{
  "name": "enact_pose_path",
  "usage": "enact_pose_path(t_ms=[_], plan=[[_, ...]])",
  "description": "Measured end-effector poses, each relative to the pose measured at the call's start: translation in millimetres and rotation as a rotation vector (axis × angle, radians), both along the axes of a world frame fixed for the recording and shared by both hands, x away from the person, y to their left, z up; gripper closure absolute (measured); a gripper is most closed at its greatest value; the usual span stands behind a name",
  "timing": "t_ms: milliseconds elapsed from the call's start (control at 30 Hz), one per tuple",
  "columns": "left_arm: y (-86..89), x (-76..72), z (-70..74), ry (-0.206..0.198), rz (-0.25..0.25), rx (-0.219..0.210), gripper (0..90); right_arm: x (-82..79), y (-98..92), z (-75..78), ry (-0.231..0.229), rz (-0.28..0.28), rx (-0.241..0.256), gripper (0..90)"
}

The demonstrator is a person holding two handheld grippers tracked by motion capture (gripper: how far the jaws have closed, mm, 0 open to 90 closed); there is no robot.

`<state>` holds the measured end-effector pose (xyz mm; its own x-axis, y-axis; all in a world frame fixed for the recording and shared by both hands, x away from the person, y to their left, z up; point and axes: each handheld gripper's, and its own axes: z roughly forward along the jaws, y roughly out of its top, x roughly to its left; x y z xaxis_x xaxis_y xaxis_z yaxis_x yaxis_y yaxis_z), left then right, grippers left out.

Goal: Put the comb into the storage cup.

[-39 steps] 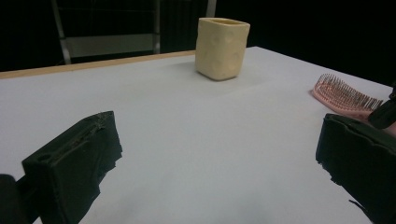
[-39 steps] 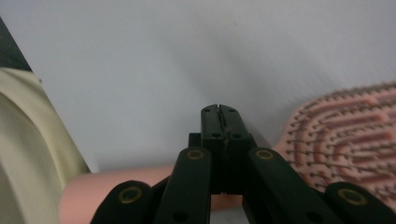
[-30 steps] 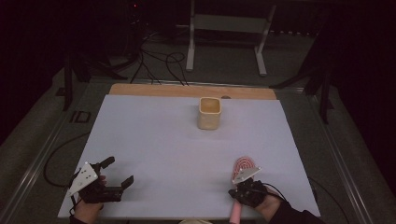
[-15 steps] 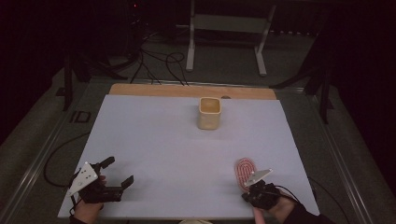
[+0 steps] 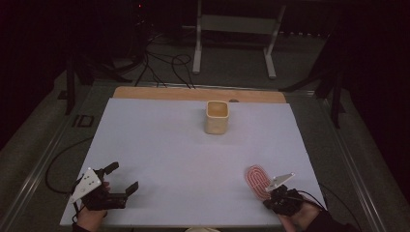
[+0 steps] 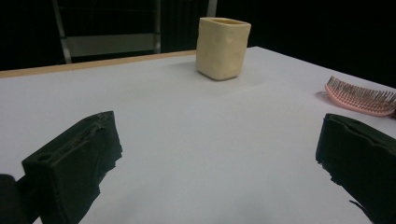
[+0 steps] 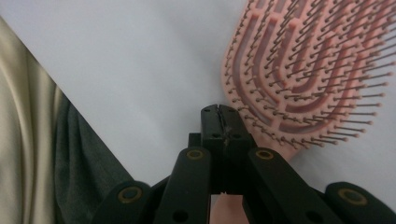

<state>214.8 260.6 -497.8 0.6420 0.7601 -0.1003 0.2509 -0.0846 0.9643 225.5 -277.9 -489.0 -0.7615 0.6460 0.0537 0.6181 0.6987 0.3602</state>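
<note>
- The right gripper [image 7: 224, 122] has its two black jaws pressed flat together in the right gripper view, and a pink strip shows between them lower down, in line with the neck of the pink hairbrush [image 7: 308, 70]; the jaws are clamped on the brush's handle.
- The brush's oval head fans out just past the jaw tips, bristles up, over the white table top [image 7: 130, 60].
- In the high view the right gripper [image 5: 279, 195] sits near the table's front right corner, with the hairbrush [image 5: 257, 180] head pointing away from the front edge, toward the far side.
- The person's right hand [image 5: 300, 216] wraps the gripper from behind, at the front edge.
- The left gripper [image 6: 219, 154] has its jaws spread wide apart in the left gripper view, with only bare white surface between them; it holds nothing.
- In the high view the left gripper [image 5: 109, 191] lies near the front left corner, well apart from the brush, its jaws aimed toward the right.
- A cream-coloured cup [image 5: 216, 116] stands upright near the middle of the far edge, well apart from both grippers; its open mouth faces up.
- The left gripper view shows the same cup [image 6: 222, 47] beyond the open jaws, and the hairbrush [image 6: 359, 97] low at the right, bristles upward.
- A strip of bare wood [image 5: 193, 93] runs along the table's far edge, beyond the white sheet.
</note>
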Motion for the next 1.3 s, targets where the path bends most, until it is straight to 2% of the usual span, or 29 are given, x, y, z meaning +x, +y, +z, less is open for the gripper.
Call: enact_pose_path(t_ms=[200,467,867,1167,1300], plan=[[-0.2,0.4,-0.3,0.001,-0.001,-0.001,0.1,2.2,-10.7,1.5,-0.003,-0.026,-0.018,90.0],[-0.5,0.7,-0.5,0.003,-0.002,0.001,0.1,13.9,-32.6,3.8,-0.032,-0.110,-0.026,90.0],[-0.4,0.6,-0.4,0.001,0.000,0.002,0.1,35.5,-43.6,2.6,-0.063,-0.145,-0.019,90.0],[-0.2,0.2,-0.2,0.000,0.001,0.003,0.1,31.4,-37.5,6.7,-0.058,-0.093,-0.021,89.6],[-0.3,0.2,-0.2,0.000,0.001,0.002,0.1,28.0,-36.8,10.5,-0.073,-0.077,-0.027,77.1]])
